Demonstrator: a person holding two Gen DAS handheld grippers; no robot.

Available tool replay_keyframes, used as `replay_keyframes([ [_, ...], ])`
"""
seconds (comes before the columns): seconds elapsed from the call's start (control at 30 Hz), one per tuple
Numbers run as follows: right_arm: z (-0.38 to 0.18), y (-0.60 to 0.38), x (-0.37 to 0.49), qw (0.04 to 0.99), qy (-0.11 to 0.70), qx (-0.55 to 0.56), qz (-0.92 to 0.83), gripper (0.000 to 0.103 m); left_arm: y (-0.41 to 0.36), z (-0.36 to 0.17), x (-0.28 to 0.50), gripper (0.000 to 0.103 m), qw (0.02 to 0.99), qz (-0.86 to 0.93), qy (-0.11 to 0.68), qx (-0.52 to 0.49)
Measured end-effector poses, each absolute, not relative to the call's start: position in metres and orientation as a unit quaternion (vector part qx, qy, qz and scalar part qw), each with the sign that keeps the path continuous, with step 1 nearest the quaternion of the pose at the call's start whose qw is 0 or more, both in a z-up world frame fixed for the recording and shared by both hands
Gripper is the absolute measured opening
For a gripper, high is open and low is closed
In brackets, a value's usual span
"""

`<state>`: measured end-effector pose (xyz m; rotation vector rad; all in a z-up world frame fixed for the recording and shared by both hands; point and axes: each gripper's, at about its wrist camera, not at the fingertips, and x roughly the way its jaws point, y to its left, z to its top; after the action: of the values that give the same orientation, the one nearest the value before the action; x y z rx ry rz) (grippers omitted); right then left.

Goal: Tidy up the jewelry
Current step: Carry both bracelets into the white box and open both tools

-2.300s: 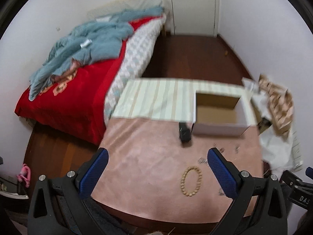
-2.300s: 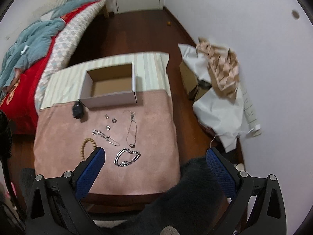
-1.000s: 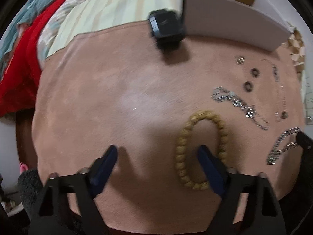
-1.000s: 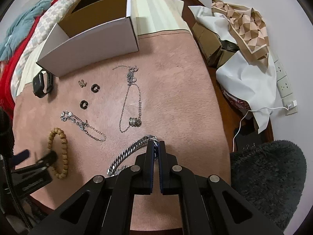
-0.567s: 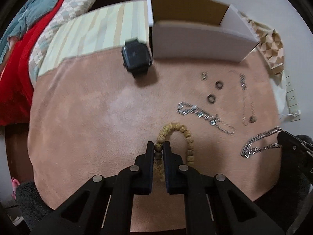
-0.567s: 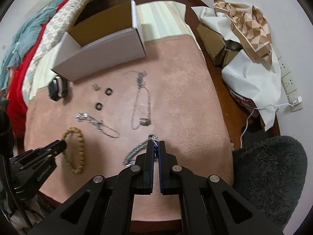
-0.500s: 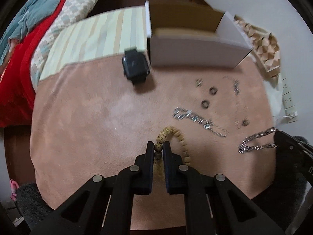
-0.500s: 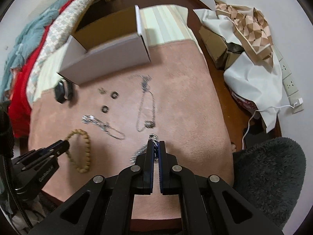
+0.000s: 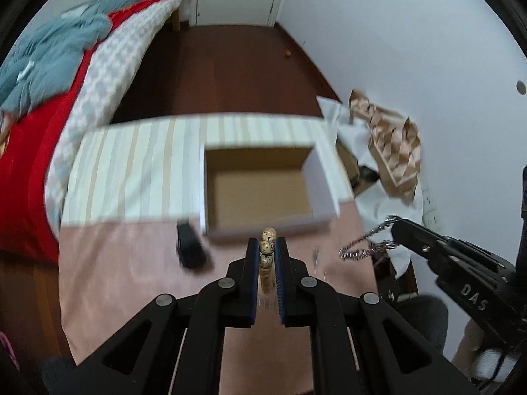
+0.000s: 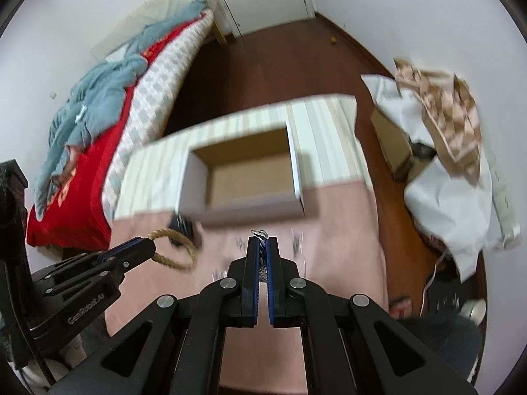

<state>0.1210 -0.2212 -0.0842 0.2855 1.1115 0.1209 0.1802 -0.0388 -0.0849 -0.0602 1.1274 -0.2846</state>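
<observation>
The wooden bead bracelet (image 9: 267,250) was pinched between the closed fingers of the left gripper (image 9: 266,247), its loop hanging clear of the pink surface (image 9: 131,283); from the right wrist view the same bracelet (image 10: 174,250) dangled from that gripper's tip (image 10: 145,245) near the black watch (image 10: 181,223). The silver chain bracelet (image 9: 365,243) was clamped in the right gripper (image 10: 261,243), whose fingers were shut on it, a few links (image 10: 258,233) poking out past the tips and the rest trailing below. Both held pieces hung above the surface just short of the open white cardboard box (image 9: 263,191), which sat where the pink cloth met the striped cloth (image 9: 138,171). The watch (image 9: 189,247) lay on the pink cloth beside the box's left front corner. Smaller pieces of jewelry on the surface were too blurred to tell apart. Beyond lay a bed with a red cover (image 9: 29,151) and blue-grey bedding (image 10: 98,98), a dark wooden floor (image 9: 230,72), and white sheets with a patterned brown wrap (image 9: 392,144) against the wall
</observation>
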Motion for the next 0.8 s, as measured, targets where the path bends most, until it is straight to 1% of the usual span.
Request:
replay_keyframes([
  [0.13, -0.072, -0.219, 0.168, 0.848, 0.511, 0.124, 0.062, 0.004, -0.047, -0.08, 0.222, 0.007, 0.838, -0.133, 0.528, -0.019],
  [0.27, -0.077, -0.213, 0.212, 0.847, 0.515, 0.114, 0.062, 0.004, -0.051, -0.098, 0.262, 0.007, 0.828, -0.128, 0.546, -0.022],
  [0.33, -0.085, -0.211, 0.232, 0.843, 0.523, 0.114, 0.062, 0.004, -0.05, -0.112, 0.279, 0.007, 0.818, -0.127, 0.561, -0.027],
  [0.53, -0.132, -0.208, 0.28, 0.811, 0.568, 0.126, 0.068, 0.004, -0.043, -0.151, 0.309, 0.007, 0.787, -0.126, 0.602, -0.053],
  [0.73, -0.161, -0.208, 0.296, 0.787, 0.596, 0.133, 0.088, 0.005, -0.035, -0.162, 0.315, 0.009, 0.771, -0.115, 0.622, -0.079],
  [0.8, -0.163, -0.207, 0.298, 0.78, 0.603, 0.138, 0.094, 0.005, -0.034, -0.158, 0.315, 0.02, 0.775, -0.107, 0.618, -0.074],
])
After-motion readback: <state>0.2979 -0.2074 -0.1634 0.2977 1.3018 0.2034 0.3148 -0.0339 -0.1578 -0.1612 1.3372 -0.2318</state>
